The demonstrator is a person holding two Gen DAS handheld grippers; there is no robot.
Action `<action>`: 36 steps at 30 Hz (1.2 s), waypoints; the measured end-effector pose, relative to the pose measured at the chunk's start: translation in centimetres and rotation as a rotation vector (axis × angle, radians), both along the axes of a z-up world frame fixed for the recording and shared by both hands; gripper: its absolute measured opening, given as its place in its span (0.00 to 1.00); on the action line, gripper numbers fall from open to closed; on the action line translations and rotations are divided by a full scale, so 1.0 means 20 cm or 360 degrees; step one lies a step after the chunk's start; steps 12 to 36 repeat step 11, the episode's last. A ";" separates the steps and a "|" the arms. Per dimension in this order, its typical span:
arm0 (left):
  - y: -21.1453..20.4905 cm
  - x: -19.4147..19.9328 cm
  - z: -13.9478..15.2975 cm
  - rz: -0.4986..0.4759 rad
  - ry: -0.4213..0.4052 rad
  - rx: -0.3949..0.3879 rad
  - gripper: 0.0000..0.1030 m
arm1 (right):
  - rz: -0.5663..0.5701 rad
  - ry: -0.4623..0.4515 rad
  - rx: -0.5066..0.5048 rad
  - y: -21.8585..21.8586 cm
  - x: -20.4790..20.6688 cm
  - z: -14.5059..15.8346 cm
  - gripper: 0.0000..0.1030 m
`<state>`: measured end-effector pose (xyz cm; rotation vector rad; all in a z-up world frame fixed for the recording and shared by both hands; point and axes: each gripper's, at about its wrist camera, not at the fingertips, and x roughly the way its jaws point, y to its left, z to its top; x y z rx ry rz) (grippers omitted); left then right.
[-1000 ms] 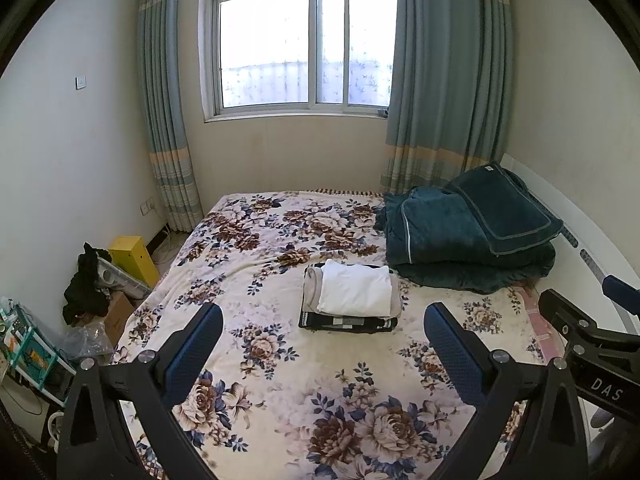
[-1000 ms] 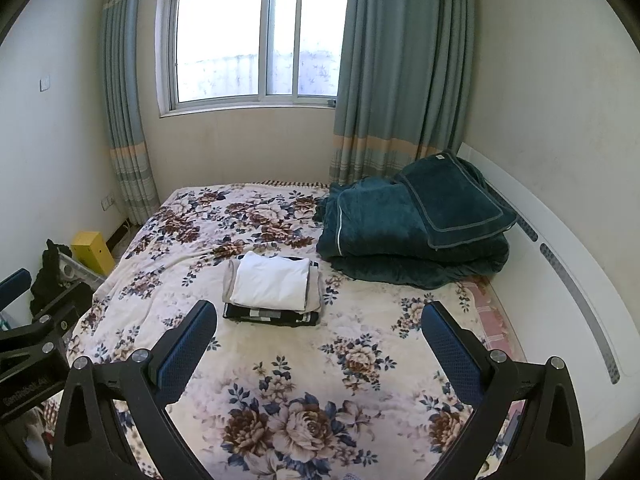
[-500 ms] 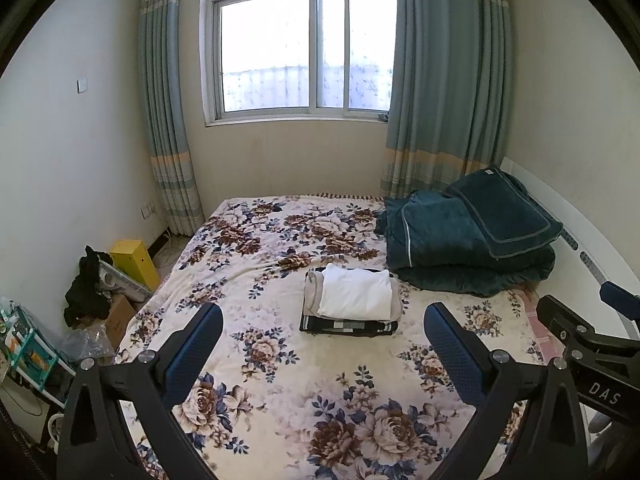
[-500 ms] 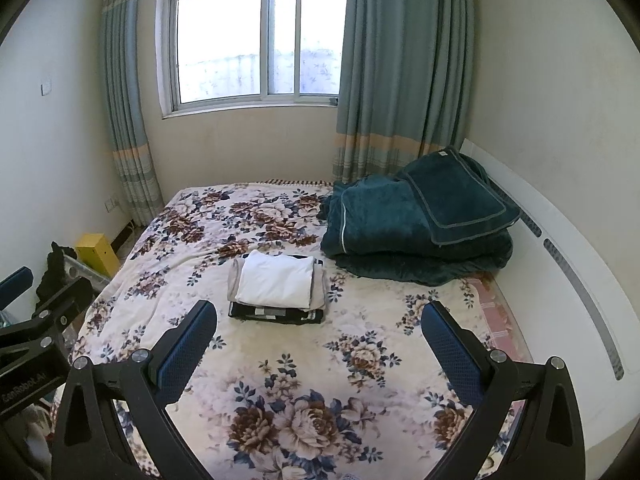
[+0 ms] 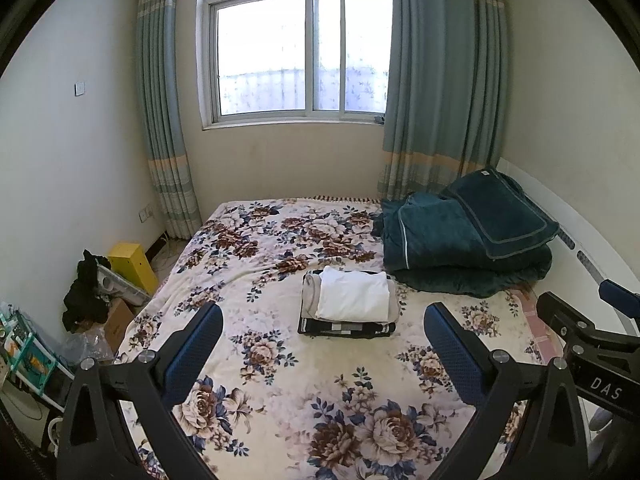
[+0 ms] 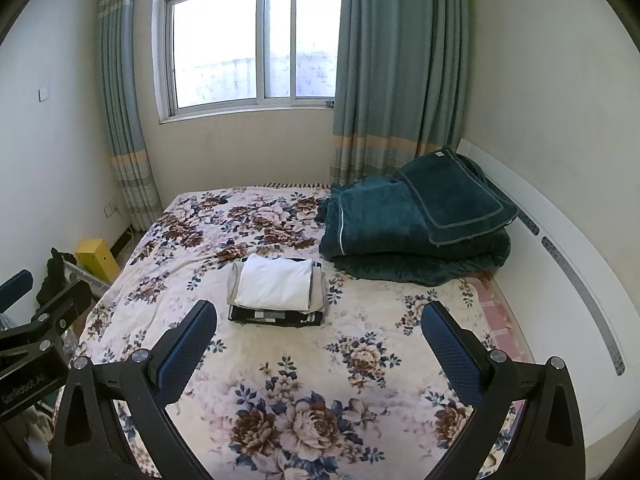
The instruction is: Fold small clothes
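Observation:
A stack of folded small clothes (image 5: 348, 304) (image 6: 278, 294) lies mid-bed on the floral bedspread (image 5: 280, 360) (image 6: 280, 360): a white piece on top, a grey one under it, a black-and-white one at the bottom. My left gripper (image 5: 322, 328) hovers well short of the stack, jaws wide open and empty. My right gripper (image 6: 318, 326) is likewise open and empty, held back from the stack. The right gripper's body shows at the right edge of the left wrist view, and the left gripper's body at the left edge of the right wrist view.
A folded dark teal blanket (image 5: 464, 244) (image 6: 416, 232) is piled at the bed's far right by a white headboard (image 6: 568, 280). A yellow box (image 5: 132, 264), black cloth (image 5: 86, 292) and clutter sit on the floor to the left. Window and curtains stand behind.
Both grippers have drawn back and tilted upward slightly, so the stack sits a little farther away. Both stay open; the clothes have not moved.

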<state>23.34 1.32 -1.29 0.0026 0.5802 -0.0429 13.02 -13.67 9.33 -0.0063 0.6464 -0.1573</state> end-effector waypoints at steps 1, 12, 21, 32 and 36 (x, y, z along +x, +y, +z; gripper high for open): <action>0.00 -0.01 0.00 0.0001 -0.0005 0.0000 1.00 | -0.0005 -0.0002 0.0001 0.01 -0.01 0.00 1.00; -0.02 -0.04 0.00 0.0014 -0.0039 0.0010 1.00 | -0.0021 -0.0003 0.0014 0.04 -0.03 0.01 1.00; -0.02 -0.04 0.00 0.0014 -0.0039 0.0010 1.00 | -0.0021 -0.0003 0.0014 0.04 -0.03 0.01 1.00; -0.02 -0.04 0.00 0.0014 -0.0039 0.0010 1.00 | -0.0021 -0.0003 0.0014 0.04 -0.03 0.01 1.00; -0.02 -0.04 0.00 0.0014 -0.0039 0.0010 1.00 | -0.0021 -0.0003 0.0014 0.04 -0.03 0.01 1.00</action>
